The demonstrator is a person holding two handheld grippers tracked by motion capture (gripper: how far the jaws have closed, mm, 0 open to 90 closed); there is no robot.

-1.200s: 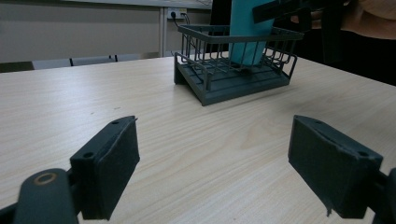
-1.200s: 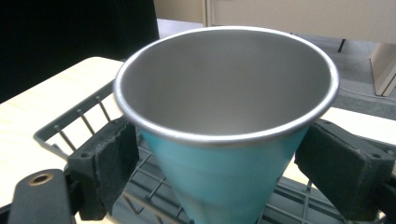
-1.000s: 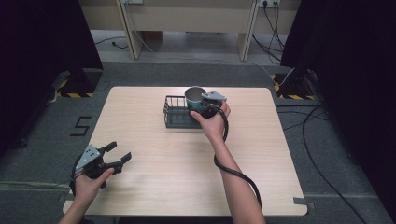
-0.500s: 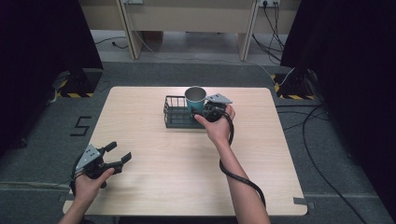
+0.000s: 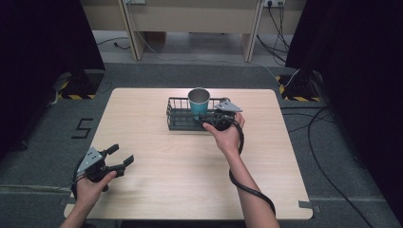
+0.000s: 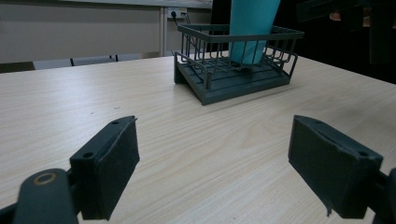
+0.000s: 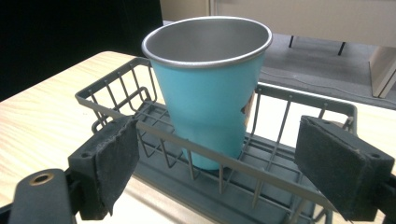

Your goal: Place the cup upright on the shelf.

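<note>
A teal cup (image 5: pixel 199 103) (image 7: pixel 210 93) (image 6: pixel 252 28) with a metal rim stands upright inside a dark wire basket (image 5: pixel 179 119) (image 7: pixel 285 172) (image 6: pixel 224 79) at the far middle of the wooden table (image 5: pixel 190 175). My right gripper (image 5: pixel 212 121) (image 7: pixel 233 175) is open just at the basket's near right side, its pads (image 7: pixel 114 161) on either side of the cup and apart from it. My left gripper (image 5: pixel 119 159) (image 6: pixel 215 175) is open over the table's near left corner, nothing between its pads (image 6: pixel 109 163).
Dark curtains stand on both sides. Cables (image 5: pixel 323 166) run over the grey floor on the right, and yellow-black striped bases (image 5: pixel 76 90) sit at the far corners. A wooden bench frame (image 5: pixel 190 19) stands beyond the table.
My right gripper has let go of the cup and drawn back a little toward the near right; the cup stands in the basket. The left gripper has not moved.
</note>
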